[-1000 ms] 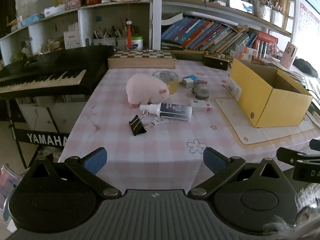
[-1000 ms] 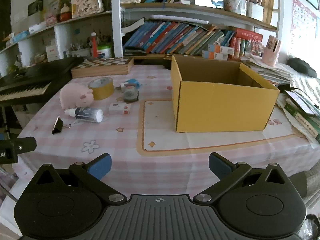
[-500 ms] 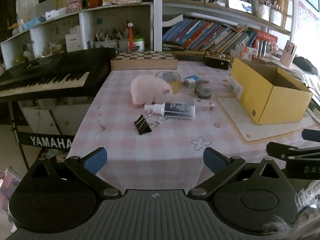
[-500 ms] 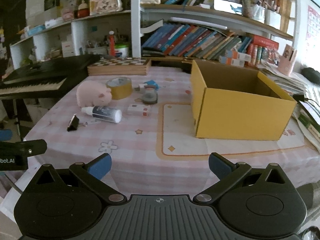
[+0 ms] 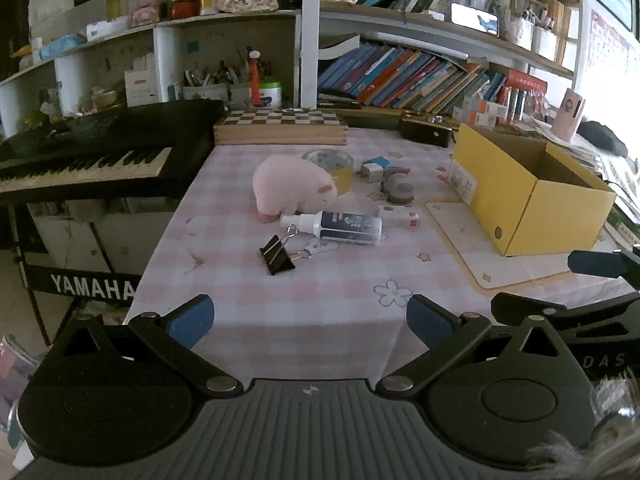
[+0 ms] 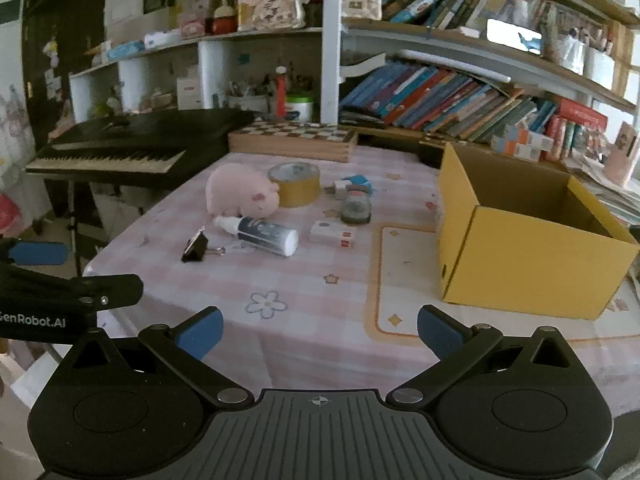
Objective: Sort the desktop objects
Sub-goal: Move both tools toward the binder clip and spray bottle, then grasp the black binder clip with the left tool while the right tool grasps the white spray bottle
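Both my jaws are spread wide, gripping nothing: left gripper [image 5: 310,320] and right gripper [image 6: 318,330] hang short of the table edge. Ahead lie the binder clip [image 5: 277,255], spray bottle [image 5: 334,226], pink plush pig [image 5: 292,188], then the yellow box [image 6: 524,236] farther right.

My right tongs [image 6: 319,330] have swung toward the left: the yellow box [image 6: 524,240] now sits at the right edge of that view, and the keyboard [image 6: 132,140] has come fully into sight. My left tongs [image 5: 310,318] have eased closer over the tabletop [image 5: 320,300], so the binder clip [image 5: 277,255] and spray bottle [image 5: 336,227] loom slightly larger.
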A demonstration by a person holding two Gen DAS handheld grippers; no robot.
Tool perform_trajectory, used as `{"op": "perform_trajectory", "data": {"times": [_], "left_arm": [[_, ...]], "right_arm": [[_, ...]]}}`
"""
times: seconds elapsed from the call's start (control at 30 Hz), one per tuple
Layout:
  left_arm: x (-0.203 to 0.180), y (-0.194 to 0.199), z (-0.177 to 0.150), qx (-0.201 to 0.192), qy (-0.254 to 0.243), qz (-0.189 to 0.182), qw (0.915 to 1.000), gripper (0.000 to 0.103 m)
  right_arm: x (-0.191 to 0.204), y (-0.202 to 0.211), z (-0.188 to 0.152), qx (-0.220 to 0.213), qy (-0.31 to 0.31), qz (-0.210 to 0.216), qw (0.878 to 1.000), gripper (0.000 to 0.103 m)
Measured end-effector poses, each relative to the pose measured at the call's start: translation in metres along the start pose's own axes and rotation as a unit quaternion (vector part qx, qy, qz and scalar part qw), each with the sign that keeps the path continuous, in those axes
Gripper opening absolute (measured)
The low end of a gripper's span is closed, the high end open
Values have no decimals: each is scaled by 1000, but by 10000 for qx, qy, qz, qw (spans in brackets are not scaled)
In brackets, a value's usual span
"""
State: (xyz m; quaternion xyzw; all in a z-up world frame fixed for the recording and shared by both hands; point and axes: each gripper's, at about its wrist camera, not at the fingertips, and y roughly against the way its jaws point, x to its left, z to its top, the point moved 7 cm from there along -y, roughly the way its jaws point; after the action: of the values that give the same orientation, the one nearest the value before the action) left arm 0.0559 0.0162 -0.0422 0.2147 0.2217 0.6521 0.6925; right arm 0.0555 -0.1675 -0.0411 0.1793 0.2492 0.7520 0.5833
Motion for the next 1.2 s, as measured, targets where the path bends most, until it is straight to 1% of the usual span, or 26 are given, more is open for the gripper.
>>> {"op": "perform_trajectory", "data": {"times": [0.23,0.4,0.6,0.83,0.93,1.0,1.13,1.2], "left_arm": [[9,-12,5,38,232,-5,9997,103],[9,-26,11,102,300,-142,9994,103],[12,-47,21,186,368,57,9991,103],[19,-76,33,392,352,599,9968,103],[23,-89,36,509,439,715,9952,103],[23,-97,38,603,531,708,9942,103],[21,-112,39,820,772,477,9925,103],[21,-117,39,890,810,475,9916,103]], "right_arm": [[2,-18,5,142,62,127,9998,103],[2,-34,10,242,172,195,9994,103],[-3,-57,21,334,258,267,9988,103],[-8,-92,37,486,387,444,9971,103],[-11,-107,43,561,442,540,9960,103],[-13,-116,46,617,447,593,9953,103],[-20,-134,49,778,408,634,9941,103],[-23,-141,51,850,407,623,9936,103]]}}
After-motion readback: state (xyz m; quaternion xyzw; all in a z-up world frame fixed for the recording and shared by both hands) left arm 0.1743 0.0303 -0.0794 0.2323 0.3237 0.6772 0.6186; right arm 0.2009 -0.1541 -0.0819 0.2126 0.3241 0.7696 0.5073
